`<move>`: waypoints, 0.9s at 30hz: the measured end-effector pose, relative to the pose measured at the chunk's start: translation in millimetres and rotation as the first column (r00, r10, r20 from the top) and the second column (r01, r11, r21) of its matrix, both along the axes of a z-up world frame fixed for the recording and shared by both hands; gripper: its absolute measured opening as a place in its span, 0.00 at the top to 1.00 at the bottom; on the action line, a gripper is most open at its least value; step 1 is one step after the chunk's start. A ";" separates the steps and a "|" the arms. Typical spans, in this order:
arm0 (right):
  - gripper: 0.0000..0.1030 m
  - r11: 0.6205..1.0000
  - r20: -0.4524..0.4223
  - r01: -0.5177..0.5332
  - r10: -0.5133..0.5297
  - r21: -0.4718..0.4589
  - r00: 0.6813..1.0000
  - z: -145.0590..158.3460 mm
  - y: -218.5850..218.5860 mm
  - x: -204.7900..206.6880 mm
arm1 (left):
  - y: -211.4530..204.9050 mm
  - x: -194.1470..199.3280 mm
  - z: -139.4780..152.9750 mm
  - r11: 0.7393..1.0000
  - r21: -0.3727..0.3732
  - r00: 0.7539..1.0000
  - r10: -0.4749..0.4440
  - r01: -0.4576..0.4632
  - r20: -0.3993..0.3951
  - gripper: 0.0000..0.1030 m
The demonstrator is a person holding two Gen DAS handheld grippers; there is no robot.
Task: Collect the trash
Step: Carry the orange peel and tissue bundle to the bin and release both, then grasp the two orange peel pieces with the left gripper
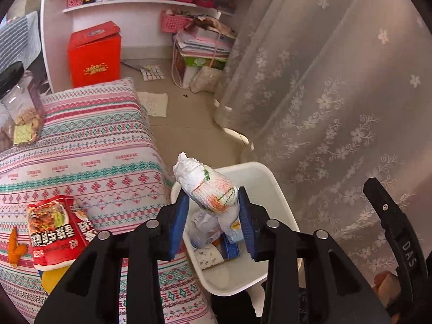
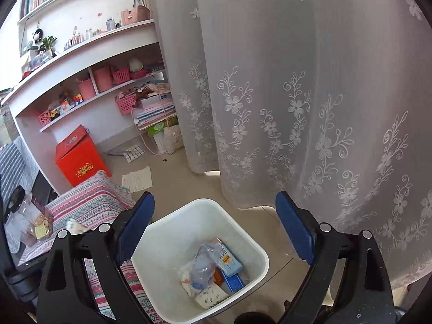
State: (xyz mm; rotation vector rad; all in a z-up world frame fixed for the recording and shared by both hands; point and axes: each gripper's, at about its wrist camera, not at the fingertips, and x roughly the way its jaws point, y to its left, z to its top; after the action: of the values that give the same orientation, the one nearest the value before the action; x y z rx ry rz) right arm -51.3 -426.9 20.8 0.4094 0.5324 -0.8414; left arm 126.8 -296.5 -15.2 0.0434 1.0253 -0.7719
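My left gripper [image 1: 213,210] is shut on a crumpled white paper wad [image 1: 208,186] with orange and green print, held above the white trash bin [image 1: 264,181]. The bin stands on the floor beside the patterned table. It holds several scraps: a clear plastic bag [image 2: 205,264], a blue-and-white carton [image 2: 228,260] and a floral tissue pack [image 2: 212,298]. My right gripper [image 2: 216,226] is open and empty, hovering over the bin [image 2: 251,243]. A red snack packet [image 1: 58,229] and orange peel [image 1: 16,248] lie on the tablecloth at the left.
The table wears a striped patterned cloth [image 1: 89,148] with a clear jar of snacks [image 1: 21,110] at its far left. A lace curtain [image 1: 337,94] hangs right of the bin. A red box [image 1: 94,56], a sheet of paper [image 1: 155,104] and stacked bags sit on the floor by pink shelves.
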 end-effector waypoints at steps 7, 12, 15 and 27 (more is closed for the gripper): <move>0.13 0.999 0.020 -0.026 0.026 0.028 0.999 0.5 6.4 6.1 | 28.1 6.2 7.5 0.999 0.007 0.999 0.041 -0.041 -0.021 0.45; 0.12 0.992 0.017 -0.095 0.094 0.082 0.995 -2.5 17.9 21.2 | 89.9 18.2 19.9 0.992 0.067 0.994 0.104 -0.106 0.028 0.39; 0.12 0.985 0.012 -0.148 0.147 0.094 0.989 -3.2 31.9 33.0 | 138.0 31.5 13.3 0.970 0.167 0.984 0.168 -0.175 0.053 0.39; 0.07 0.917 -0.101 -0.390 0.397 0.082 0.912 -19.3 109.4 91.2 | 287.1 82.7 -73.8 0.839 0.408 0.906 0.419 -0.360 -0.063 0.39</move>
State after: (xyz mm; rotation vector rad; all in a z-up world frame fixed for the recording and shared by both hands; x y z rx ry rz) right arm 39.9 -317.5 1.6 0.2946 0.7215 -0.4605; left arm 209.5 -9.4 -89.0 0.1134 1.2706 -0.1891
